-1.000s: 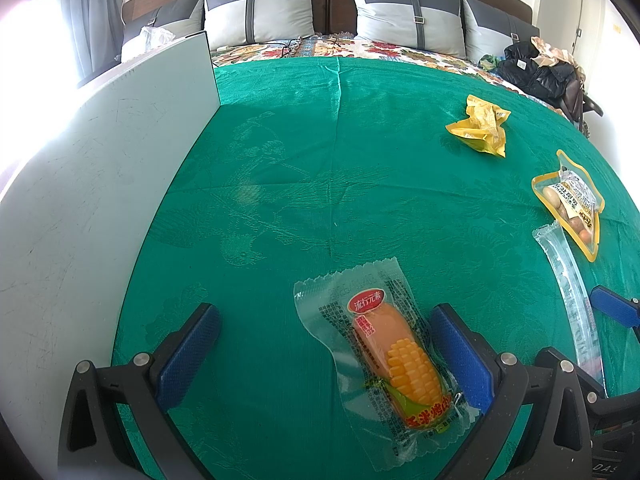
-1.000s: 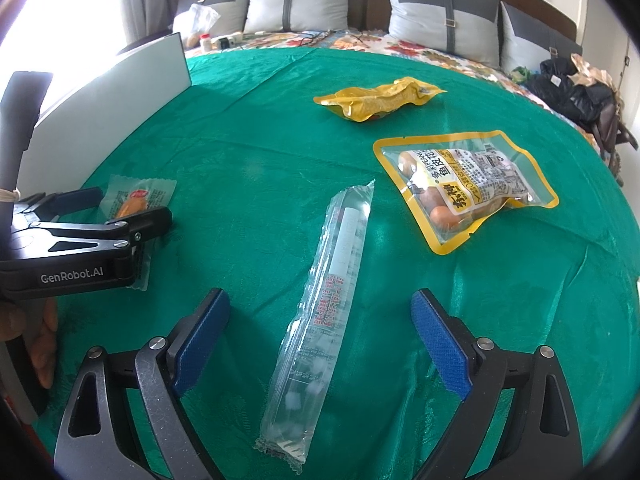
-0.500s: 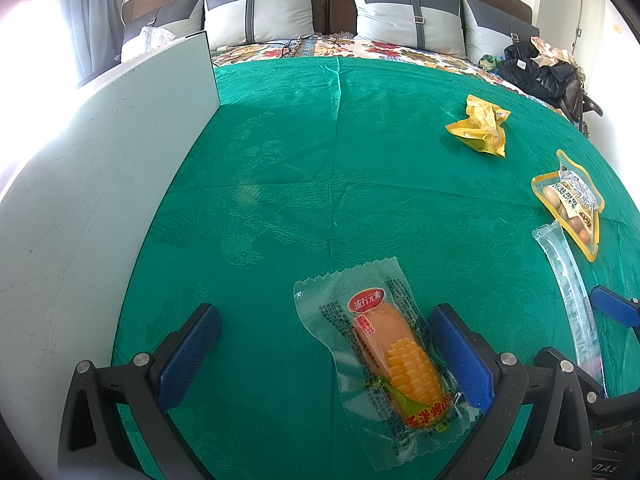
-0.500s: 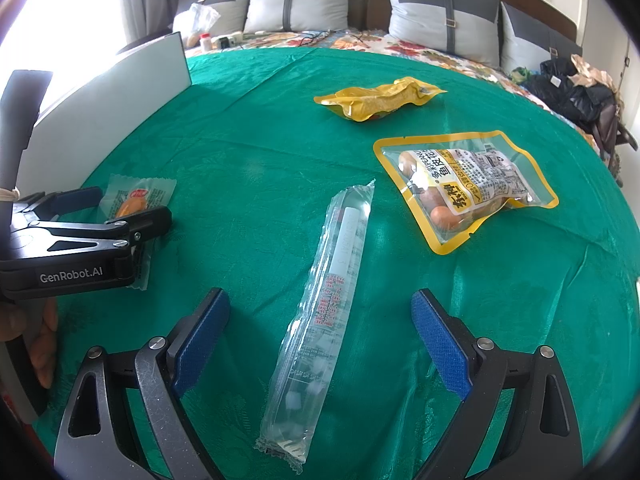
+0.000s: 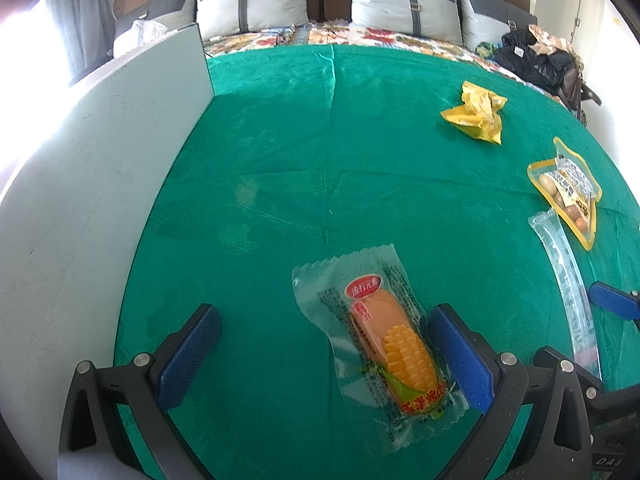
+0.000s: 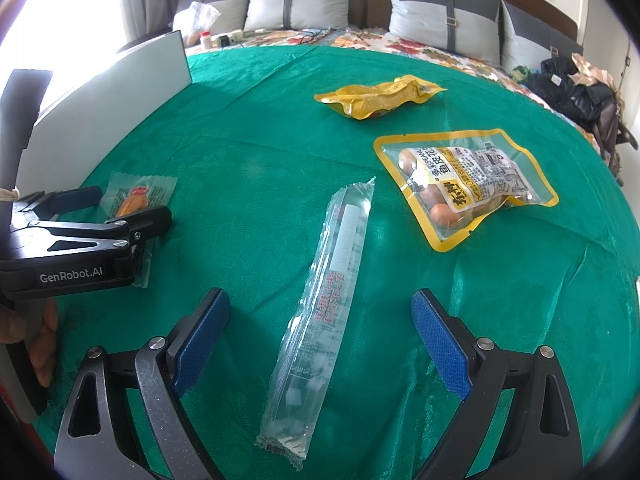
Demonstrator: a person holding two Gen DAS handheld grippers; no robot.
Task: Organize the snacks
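A clear packet with a corn-shaped snack (image 5: 384, 344) lies on the green cloth between my left gripper's (image 5: 324, 348) open jaws, nearer the right finger; it also shows in the right wrist view (image 6: 134, 196). A long clear tube packet (image 6: 324, 300) lies between my right gripper's (image 6: 320, 336) open jaws, and shows in the left wrist view (image 5: 568, 280). A yellow-rimmed pouch of nuts (image 6: 464, 184) and a crumpled yellow bag (image 6: 376, 96) lie farther away. Both grippers are empty.
A white board (image 5: 100, 184) stands upright along the left edge of the green cloth (image 5: 320, 160). Grey pillows (image 5: 404, 4) line the headboard behind. A black bag (image 6: 576, 88) sits at the far right. The left gripper body (image 6: 72, 240) lies left of the right gripper.
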